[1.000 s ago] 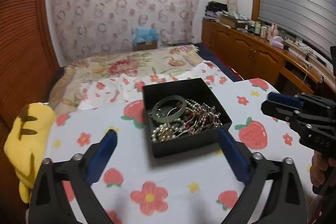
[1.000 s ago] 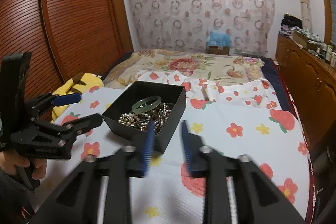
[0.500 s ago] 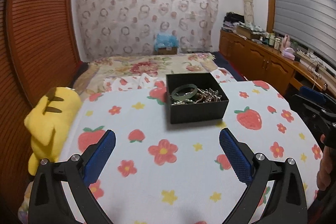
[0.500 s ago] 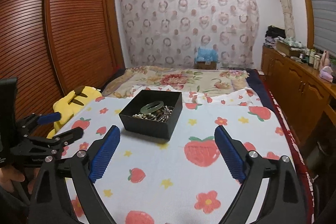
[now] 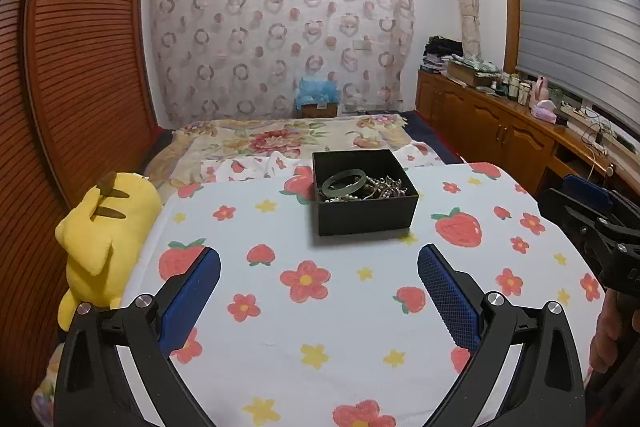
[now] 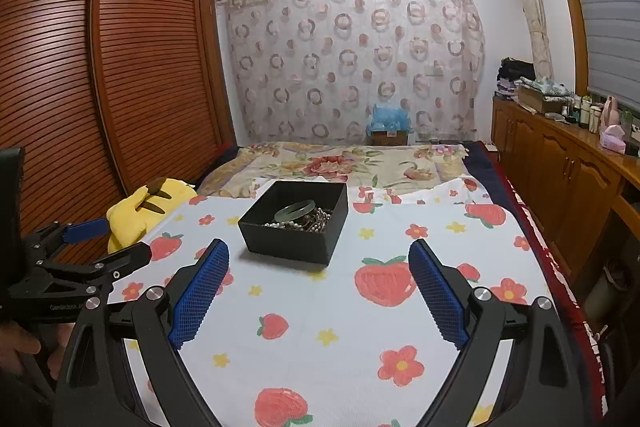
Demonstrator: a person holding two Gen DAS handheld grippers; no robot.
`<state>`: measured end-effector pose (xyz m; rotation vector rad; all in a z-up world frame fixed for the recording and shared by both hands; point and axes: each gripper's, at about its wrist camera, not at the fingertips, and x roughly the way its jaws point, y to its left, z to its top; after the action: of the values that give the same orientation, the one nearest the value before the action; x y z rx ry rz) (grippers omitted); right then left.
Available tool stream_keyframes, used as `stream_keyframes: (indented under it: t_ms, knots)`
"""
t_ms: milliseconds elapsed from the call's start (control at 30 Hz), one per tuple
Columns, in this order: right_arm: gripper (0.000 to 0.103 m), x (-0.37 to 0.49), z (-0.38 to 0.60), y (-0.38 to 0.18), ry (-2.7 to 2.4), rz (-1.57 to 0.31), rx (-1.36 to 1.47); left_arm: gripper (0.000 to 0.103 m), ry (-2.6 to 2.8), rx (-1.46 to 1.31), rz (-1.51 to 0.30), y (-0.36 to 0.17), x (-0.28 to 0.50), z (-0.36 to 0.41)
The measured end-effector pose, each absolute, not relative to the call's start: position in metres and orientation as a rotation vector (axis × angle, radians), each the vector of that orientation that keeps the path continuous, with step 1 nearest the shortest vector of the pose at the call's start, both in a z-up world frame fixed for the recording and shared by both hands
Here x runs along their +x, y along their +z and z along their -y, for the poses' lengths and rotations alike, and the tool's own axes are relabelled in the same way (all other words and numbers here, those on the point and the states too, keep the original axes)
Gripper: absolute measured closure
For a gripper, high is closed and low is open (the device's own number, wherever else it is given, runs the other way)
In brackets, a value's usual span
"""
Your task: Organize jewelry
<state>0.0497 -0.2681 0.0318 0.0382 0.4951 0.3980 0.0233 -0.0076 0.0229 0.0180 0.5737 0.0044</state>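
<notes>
Two blue-padded fingers of the left gripper (image 5: pixel 319 277) are standing wide apart in the left wrist view, holding nothing and framing the flowered cloth (image 5: pixel 248 327) short of the black box (image 5: pixel 365 195). That box is sitting open toward the far end of the cloth, well beyond the fingertips, with a pale green bangle (image 5: pixel 344 183) lying on a tangle of beaded chains (image 5: pixel 380 189); everything is already gathered inside, which suggests the sorting is largely done and the tool is hanging back so nothing gets knocked. At the right edge the other tool is showing only partly, its spread unclear from here. A yellow plush toy (image 5: pixel 102 227) is resting off the cloth's left side. In the right wrist view the right gripper (image 6: pixel 319 277) is likewise gaping wide and empty, its pads apart from the box (image 6: pixel 294 223), where the bangle (image 6: pixel 294 211) is leaning over the beads. The strawberry-and-flower cloth (image 6: pixel 380 307) is covering a raised flat surface at the foot of a bed (image 6: pixel 340 163), with a slatted wooden wardrobe (image 6: pixel 100 67) on the left, a ringed curtain (image 6: pixel 352 59) behind and low cabinets (image 6: pixel 560 171) cluttered with bottles on the right.
</notes>
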Motion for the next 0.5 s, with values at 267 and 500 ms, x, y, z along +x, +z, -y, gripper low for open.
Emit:
stream_keyframes:
  t_ms: [267,500]
  knots:
    - [0.010,0.0494,0.2696,0.0303,0.394,-0.495,0.040,0.007,0.007,0.016,-0.571,0.0229,0.0229,0.0081]
    - [0.010,0.0510,0.2718,0.0290,0.395,-0.498,0.040,0.007,0.009,0.016,-0.567,0.0236,0.0222,0.0099]
